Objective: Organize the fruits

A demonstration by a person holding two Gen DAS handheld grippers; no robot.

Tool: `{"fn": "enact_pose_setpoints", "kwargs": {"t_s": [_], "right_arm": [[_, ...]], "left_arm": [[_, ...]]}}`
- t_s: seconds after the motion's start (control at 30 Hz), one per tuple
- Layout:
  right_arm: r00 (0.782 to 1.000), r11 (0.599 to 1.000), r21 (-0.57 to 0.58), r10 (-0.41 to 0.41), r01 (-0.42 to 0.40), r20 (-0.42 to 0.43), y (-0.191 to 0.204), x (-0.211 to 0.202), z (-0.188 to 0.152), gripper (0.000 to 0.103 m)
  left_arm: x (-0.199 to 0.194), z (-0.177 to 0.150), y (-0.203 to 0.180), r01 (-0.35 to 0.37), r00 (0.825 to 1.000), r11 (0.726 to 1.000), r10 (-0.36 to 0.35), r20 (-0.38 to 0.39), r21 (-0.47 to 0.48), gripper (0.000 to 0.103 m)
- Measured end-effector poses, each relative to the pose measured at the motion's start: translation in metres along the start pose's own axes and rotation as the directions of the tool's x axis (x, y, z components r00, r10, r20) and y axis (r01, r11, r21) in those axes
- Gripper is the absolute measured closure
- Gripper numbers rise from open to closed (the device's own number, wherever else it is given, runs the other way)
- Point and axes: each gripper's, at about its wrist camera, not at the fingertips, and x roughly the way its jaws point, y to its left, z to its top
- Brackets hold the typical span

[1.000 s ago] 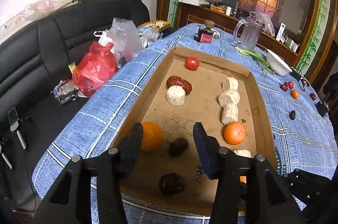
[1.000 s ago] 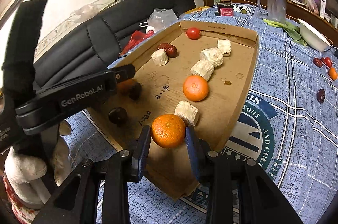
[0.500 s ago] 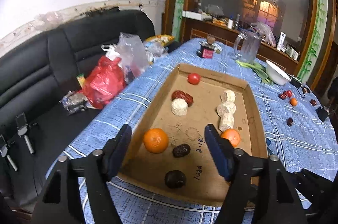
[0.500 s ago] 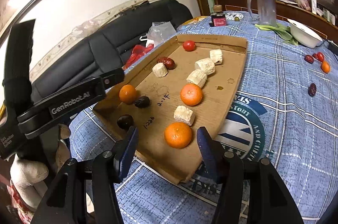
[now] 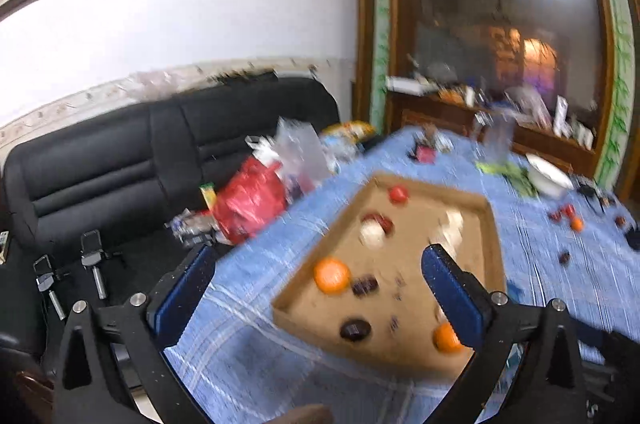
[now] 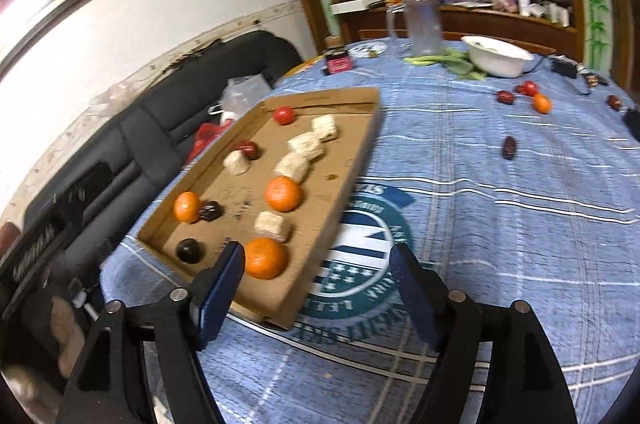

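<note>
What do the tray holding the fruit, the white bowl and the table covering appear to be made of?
Tray: plain brown cardboard, matte, with folded-up walls and pen marks on its floor. White bowl: smooth and slightly glossy, probably ceramic or enamel; hard to tell. Table covering: blue woven-looking cloth with white stripes and a printed round emblem.

Bare blue tablecloth (image 6: 500, 224) lies between cardboard tray (image 6: 360, 160) and 5 scattered fruits (image 6: 509, 147).
</note>
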Motion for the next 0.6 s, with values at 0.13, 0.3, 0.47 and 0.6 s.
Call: {"fn": "enact_pose_setpoints", "kwargs": {"t_s": [0.13, 0.3, 0.47, 0.6], "right_arm": [[0.998, 0.998, -0.039, -0.053, 0.054, 0.035, 0.003, -0.01, -0.004, 0.022], [0.993, 0.993, -0.068, -0.09, 0.095, 0.071, 0.003, -0.019, -0.006, 0.016], [0.993, 0.993, -0.056, -0.104, 0.107, 0.061, -0.003, -0.019, -0.006, 0.016], [0.993, 0.993, -0.039, -0.11, 0.112, 0.043, -0.009, -0.015, -0.007, 0.016]], "left_arm": [[0.0, -0.013, -0.014, 0.027, 0.998, 0.998, -0.024, -0.058, 0.049, 0.0], [-0.002, -0.022, -0.027, 0.015, 0.997, 0.996, -0.008, -0.081, 0.092, 0.0], [-0.001, -0.024, -0.028, 0.026, 0.995, 0.995, -0.017, -0.101, 0.091, 0.0], [-0.001, -0.025, -0.03, 0.027, 0.994, 0.994, -0.016, -0.104, 0.104, 0.0]]}}
